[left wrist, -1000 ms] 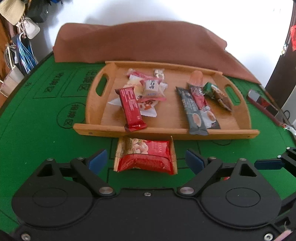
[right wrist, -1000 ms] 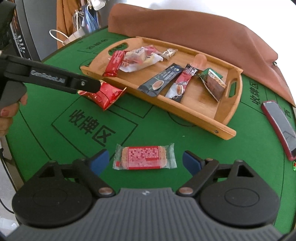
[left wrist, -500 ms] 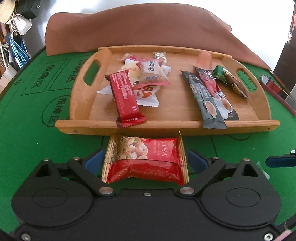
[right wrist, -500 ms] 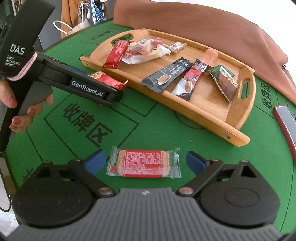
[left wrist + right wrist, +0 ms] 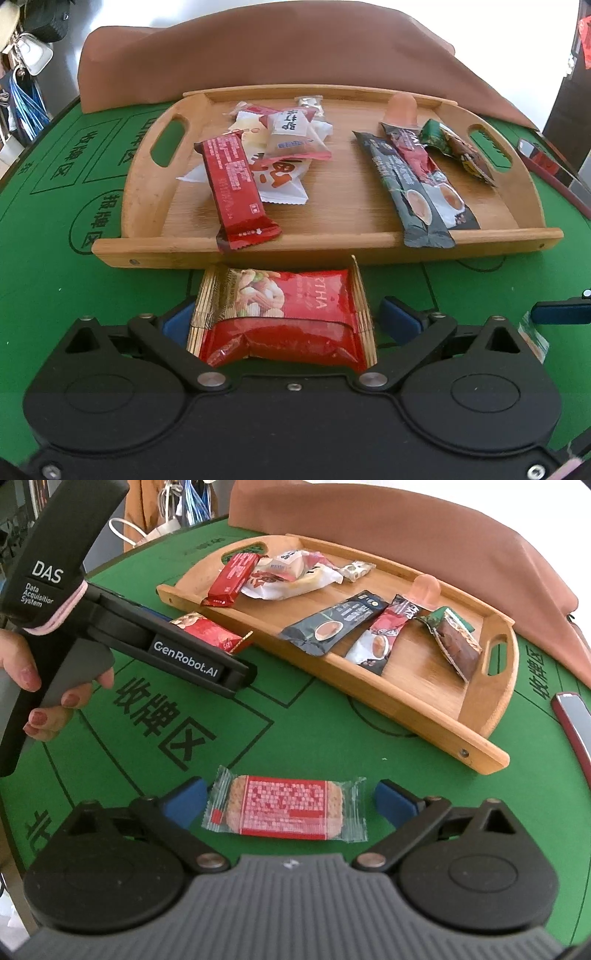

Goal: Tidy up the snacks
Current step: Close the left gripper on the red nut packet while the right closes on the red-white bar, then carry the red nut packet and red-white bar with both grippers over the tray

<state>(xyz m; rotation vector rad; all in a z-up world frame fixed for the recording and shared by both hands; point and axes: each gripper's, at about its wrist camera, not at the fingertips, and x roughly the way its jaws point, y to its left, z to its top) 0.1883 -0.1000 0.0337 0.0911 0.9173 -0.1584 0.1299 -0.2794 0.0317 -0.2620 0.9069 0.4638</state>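
nut pack (image 5: 284, 317): red, flat on the green tabletop (image 5: 48, 280), just in front of the tray's near rail, between my left tool's blue pads
left tool (image 5: 286, 319): jaws wide, just been opening; pads either side of the nut pack, left pad right at its edge, not squeezing it
biscuit pack (image 5: 286, 808): clear wrapper, red label, flat on the tabletop, well short of the tray
right tool (image 5: 288, 801): jaws wide, just been opening; biscuit pack sits between the pads, gap on both sides
tray (image 5: 332, 247): wooden, handle slots at both ends
tray left half: red bar (image 5: 236, 188) overhanging the near rail, white and pink packs piled beside it
tray right half: two coffee sticks (image 5: 402, 188), green-brown pack (image 5: 454, 147)
hand (image 5: 40, 698): wrapped round the left tool's handle, seen from the right camera
background: brown cloth (image 5: 288, 55) behind the tray
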